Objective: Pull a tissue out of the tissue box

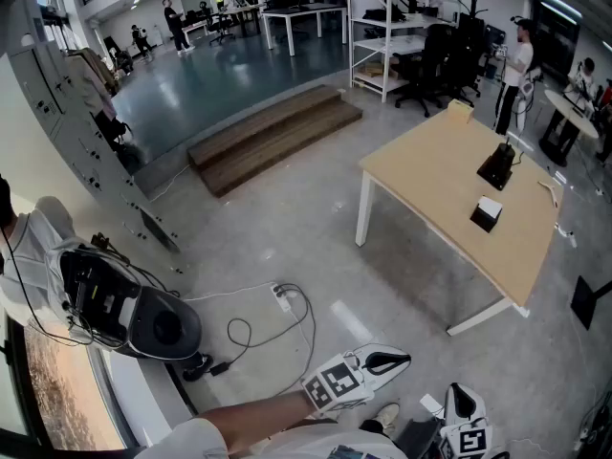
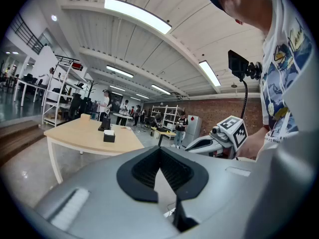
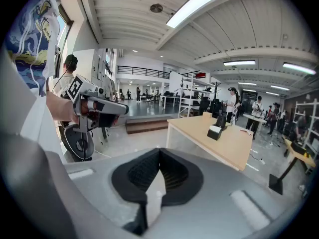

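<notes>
Black with a white tissue showing at its top, the small tissue box (image 1: 486,215) is seen on the pale wooden table (image 1: 435,175). Well apart from the table, the left gripper (image 2: 159,149) and right gripper (image 3: 159,151) are held closed, nothing gripped.

I hold my left claw (image 1: 390,360) low in front of me, pointing almost level, its jaws pressed together with nothing between them. My bare left forearm (image 1: 253,415) stretches out behind it. My right claw (image 1: 461,402) hangs near it, tipped further downward, its jaws likewise closed and empty.
</notes>
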`<action>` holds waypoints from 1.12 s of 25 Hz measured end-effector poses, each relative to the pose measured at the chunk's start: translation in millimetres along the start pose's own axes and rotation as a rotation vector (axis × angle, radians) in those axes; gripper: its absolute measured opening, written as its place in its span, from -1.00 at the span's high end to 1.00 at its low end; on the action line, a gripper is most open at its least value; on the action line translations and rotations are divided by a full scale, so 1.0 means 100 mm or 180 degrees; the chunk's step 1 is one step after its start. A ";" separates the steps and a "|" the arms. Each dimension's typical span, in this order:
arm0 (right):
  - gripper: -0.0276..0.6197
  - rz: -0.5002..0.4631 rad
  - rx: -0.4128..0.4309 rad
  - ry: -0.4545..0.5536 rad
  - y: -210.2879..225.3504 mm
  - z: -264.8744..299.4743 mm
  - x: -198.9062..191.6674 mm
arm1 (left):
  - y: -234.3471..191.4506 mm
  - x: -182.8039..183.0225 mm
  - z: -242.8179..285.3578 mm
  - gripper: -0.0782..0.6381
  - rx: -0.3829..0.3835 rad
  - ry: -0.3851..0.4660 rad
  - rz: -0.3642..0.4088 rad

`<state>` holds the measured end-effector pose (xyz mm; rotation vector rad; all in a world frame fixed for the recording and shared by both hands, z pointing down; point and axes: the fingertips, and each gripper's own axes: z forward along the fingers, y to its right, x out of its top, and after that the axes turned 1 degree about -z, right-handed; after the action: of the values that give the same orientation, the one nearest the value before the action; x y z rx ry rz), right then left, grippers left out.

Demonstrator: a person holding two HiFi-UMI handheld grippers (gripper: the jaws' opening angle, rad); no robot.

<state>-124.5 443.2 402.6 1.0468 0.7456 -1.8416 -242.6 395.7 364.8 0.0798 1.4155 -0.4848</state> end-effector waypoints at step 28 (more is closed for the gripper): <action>0.91 0.0037 -0.0192 0.0320 -0.09 -0.04 0.00 | 0.03 -0.25 -0.03 0.77 -0.0032 -0.0159 0.0404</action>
<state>-131.2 450.7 401.4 1.1086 0.8476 -1.7562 -246.4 406.7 387.8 0.1476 1.3546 -0.3726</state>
